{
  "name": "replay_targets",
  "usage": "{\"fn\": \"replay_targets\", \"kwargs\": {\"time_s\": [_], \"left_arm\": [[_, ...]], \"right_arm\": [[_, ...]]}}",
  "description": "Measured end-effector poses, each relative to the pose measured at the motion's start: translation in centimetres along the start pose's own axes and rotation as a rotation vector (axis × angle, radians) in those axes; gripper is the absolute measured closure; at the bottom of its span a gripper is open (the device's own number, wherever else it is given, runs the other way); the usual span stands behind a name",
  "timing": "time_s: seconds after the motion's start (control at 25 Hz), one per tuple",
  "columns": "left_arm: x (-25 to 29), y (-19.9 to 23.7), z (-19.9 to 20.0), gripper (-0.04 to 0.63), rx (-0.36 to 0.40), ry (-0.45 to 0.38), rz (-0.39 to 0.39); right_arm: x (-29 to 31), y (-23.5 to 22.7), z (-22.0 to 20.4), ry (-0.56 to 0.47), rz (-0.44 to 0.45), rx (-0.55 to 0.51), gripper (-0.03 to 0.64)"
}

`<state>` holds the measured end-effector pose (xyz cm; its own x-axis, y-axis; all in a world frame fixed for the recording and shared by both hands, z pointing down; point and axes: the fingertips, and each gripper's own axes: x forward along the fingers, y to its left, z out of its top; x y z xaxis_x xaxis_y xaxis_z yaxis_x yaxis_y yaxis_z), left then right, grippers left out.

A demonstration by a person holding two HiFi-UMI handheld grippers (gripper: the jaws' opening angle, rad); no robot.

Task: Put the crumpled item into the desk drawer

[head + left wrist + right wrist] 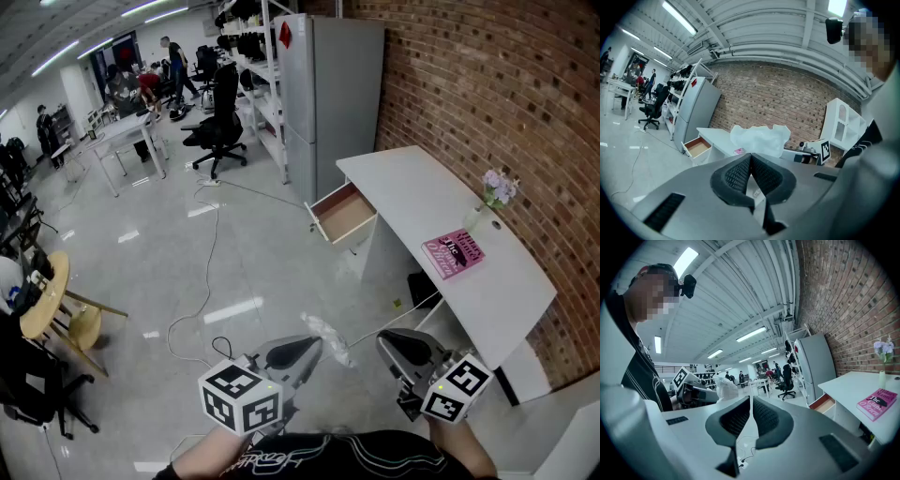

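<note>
Pinching crumpled item (pixel 759 138) in L claw (pixel 751 158).

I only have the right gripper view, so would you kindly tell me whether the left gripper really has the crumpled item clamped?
Observer: Yes. In its own view the left gripper has its pads shut on the crumpled item, which bulges out past the tips.
Operator: Thank you. I see the drawer open side-on; is anything inside?
Observer: From the head view the drawer looks empty, only its bare brown bottom showing.
</note>
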<state>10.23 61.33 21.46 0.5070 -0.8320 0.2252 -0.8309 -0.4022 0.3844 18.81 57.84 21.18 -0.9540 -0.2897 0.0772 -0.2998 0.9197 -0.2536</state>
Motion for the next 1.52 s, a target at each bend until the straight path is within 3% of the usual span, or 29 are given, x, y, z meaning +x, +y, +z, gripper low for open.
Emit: {"fn": "replay_targets", "kwargs": {"time_s": [0.8, 1.2, 1.52], "left_arm": [[-2.4, 3.6, -0.5, 0.574, 0.011, -0.021, -0.005], [1.8, 6.5, 2.3, 0.574, 0.051, -0.018, 0.005], [11.0, 12.8, 6.8, 0.574, 0.04, -0.008, 0.018]], "right_arm": [[2.5, 0.9, -1.4, 0.004, -0.077, -0.025, 0.565], [5.2, -4.5, 0.4, -0.053, -0.068, -0.018, 0.565], [10.1, -15.4, 3.0, -0.055, -0.066, -0.002, 0.565]]}}
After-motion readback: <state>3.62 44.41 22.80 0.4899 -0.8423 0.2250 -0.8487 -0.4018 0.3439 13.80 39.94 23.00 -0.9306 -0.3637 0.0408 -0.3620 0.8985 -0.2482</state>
